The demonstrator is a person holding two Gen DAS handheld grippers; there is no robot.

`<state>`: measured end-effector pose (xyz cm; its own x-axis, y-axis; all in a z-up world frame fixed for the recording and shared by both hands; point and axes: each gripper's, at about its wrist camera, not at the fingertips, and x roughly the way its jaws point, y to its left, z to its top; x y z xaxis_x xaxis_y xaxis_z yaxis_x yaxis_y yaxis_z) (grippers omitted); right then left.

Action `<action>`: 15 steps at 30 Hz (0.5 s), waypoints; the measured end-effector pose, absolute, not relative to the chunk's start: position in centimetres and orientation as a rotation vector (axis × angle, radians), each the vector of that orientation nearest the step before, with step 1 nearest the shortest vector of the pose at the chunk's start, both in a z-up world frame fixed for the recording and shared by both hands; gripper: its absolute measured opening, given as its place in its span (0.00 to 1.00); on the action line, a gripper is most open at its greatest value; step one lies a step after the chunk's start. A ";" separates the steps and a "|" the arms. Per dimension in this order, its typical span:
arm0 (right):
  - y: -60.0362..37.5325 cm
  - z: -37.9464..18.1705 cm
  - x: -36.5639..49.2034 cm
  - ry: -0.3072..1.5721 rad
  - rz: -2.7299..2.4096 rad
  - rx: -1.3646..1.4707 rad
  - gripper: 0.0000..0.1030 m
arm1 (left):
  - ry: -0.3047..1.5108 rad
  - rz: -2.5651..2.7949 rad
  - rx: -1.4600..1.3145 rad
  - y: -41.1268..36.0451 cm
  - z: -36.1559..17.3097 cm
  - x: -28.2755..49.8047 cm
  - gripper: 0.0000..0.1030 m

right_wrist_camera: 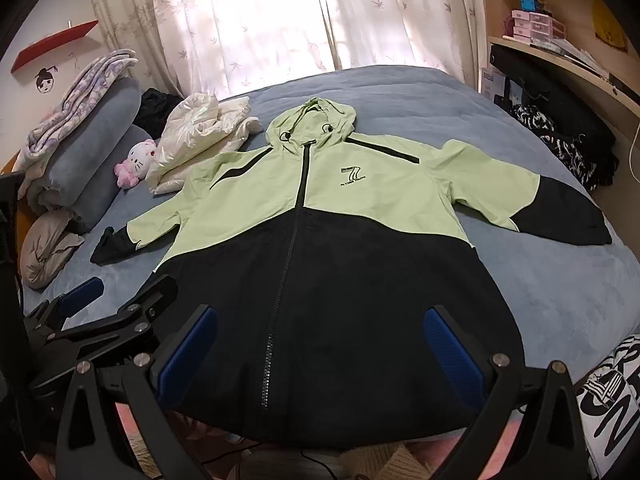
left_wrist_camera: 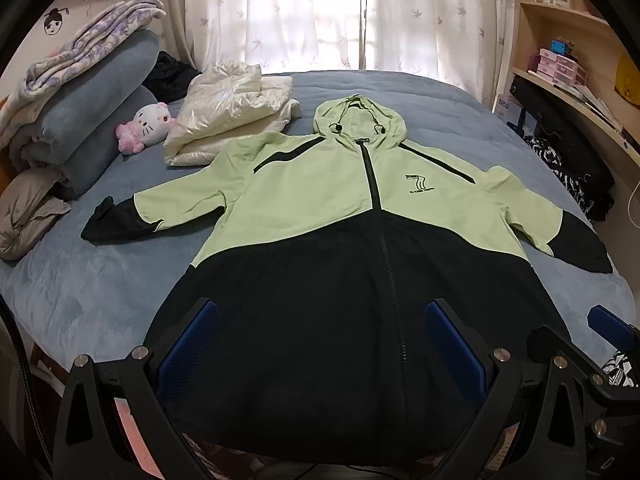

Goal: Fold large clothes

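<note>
Blue-covered bed (left_wrist_camera: 100, 280) carries a green and black hooded jacket (left_wrist_camera: 320, 208) laid flat, front up, zipper closed, sleeves spread to both sides, hem at the near edge. Left gripper (left_wrist_camera: 320, 344) and right gripper (right_wrist_camera: 320, 344) hover over the black lower half, each with fingers spread wide and pinching nothing. Folded cream garment (left_wrist_camera: 236, 112) lies beside the hood.

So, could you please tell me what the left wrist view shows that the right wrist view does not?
Only the left wrist view shows the left gripper head-on, fingers spread over the jacket's black hem.

Only the right wrist view shows the right gripper head-on, and the red wall shelf in full.

Both show the green-and-black hooded jacket spread flat on the blue bed, the folded cream jacket and the plush cat.
</note>
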<state>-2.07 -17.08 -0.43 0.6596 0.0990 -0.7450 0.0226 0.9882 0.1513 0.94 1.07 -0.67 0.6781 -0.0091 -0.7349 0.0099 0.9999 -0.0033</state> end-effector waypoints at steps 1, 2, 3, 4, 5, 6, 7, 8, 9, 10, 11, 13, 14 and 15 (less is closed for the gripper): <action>-17.0 -0.4 -2.0 0.851 0.046 0.149 1.00 | 0.825 -0.009 0.001 1.1 -0.7 1.0 0.99; -17.0 -0.4 -2.0 0.852 0.047 0.148 1.00 | 0.827 -0.007 0.001 1.1 -0.8 1.1 0.99; -17.0 -0.4 -1.9 0.853 0.048 0.147 1.00 | 0.828 -0.006 0.002 1.1 -0.9 1.1 0.99; -17.0 -0.5 -1.9 0.855 0.049 0.148 1.00 | 0.829 -0.006 0.003 1.1 -1.0 1.1 0.99; -17.0 -0.5 -1.8 0.858 0.050 0.149 1.00 | 0.829 -0.004 0.004 1.1 -1.1 1.2 0.99; -17.1 -0.5 -1.8 0.860 0.052 0.151 1.00 | 0.830 -0.003 0.006 1.0 -1.1 1.2 0.99; -17.1 -0.5 -1.7 0.862 0.055 0.153 1.00 | 0.829 -0.001 0.007 1.0 -1.2 1.2 0.99; -17.1 -0.6 -1.7 0.863 0.056 0.155 1.00 | 0.830 -0.001 0.009 1.0 -1.2 1.2 0.99; -17.2 -0.6 -1.7 0.865 0.058 0.157 1.00 | 0.830 -0.001 0.009 1.0 -1.2 1.3 0.99; -17.2 -0.6 -1.6 0.866 0.061 0.161 1.00 | 0.829 -0.001 0.008 1.0 -1.2 1.2 0.99; -17.2 -0.6 -1.6 0.867 0.062 0.163 1.00 | 0.829 -0.001 0.010 0.9 -1.3 1.3 0.99; -17.3 -0.7 -1.5 0.870 0.065 0.168 1.00 | 0.827 0.002 0.012 1.0 -1.3 1.3 0.99; -17.3 -0.7 -1.5 0.870 0.066 0.170 1.00 | 0.826 0.002 0.014 0.9 -1.3 1.2 0.99; -17.3 -0.7 -1.5 0.869 0.066 0.170 1.00 | 0.826 0.002 0.015 0.9 -1.3 1.2 0.99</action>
